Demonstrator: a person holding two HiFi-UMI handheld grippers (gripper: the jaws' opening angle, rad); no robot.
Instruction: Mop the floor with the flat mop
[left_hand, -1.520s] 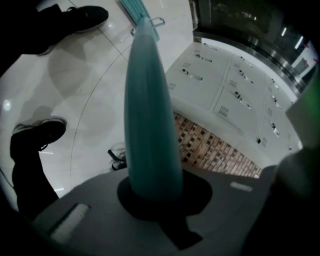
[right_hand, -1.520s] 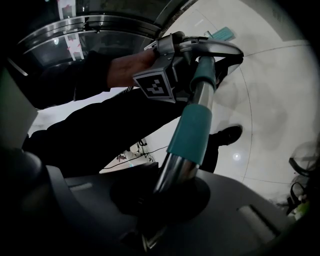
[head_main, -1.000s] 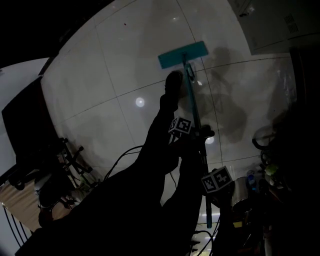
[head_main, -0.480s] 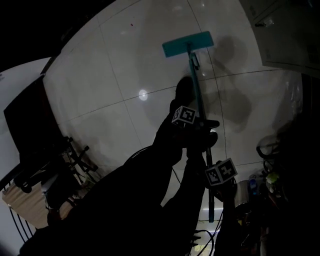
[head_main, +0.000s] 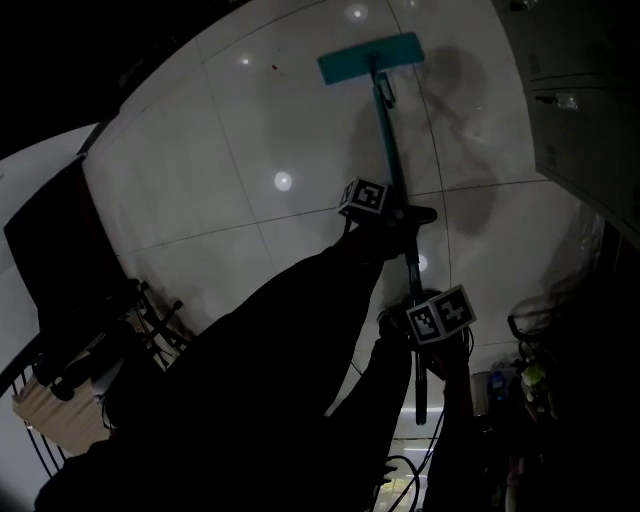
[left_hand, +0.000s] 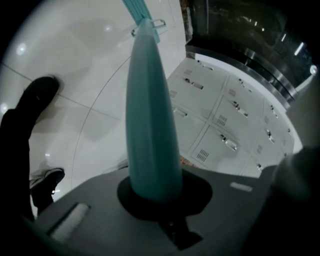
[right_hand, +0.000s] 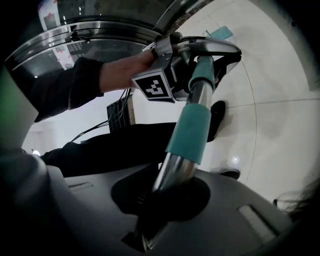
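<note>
A flat mop with a teal head lies flat on the white tiled floor at the top of the head view. Its teal and metal pole runs down toward me. My left gripper is shut on the mop pole higher up, its marker cube facing the camera. My right gripper is shut on the mop pole lower down, near the grip end. In the left gripper view the teal pole rises out of the closed jaws. In the right gripper view the metal shaft passes through the jaws.
A dark stand with cables sits at the left. Grey locker doors line the right side, and small bottles and clutter lie at the lower right. My dark shoe shows in the left gripper view.
The mop head has slid farther away across the tiles. Both grippers moved forward along with the pole, still clamped on it.
</note>
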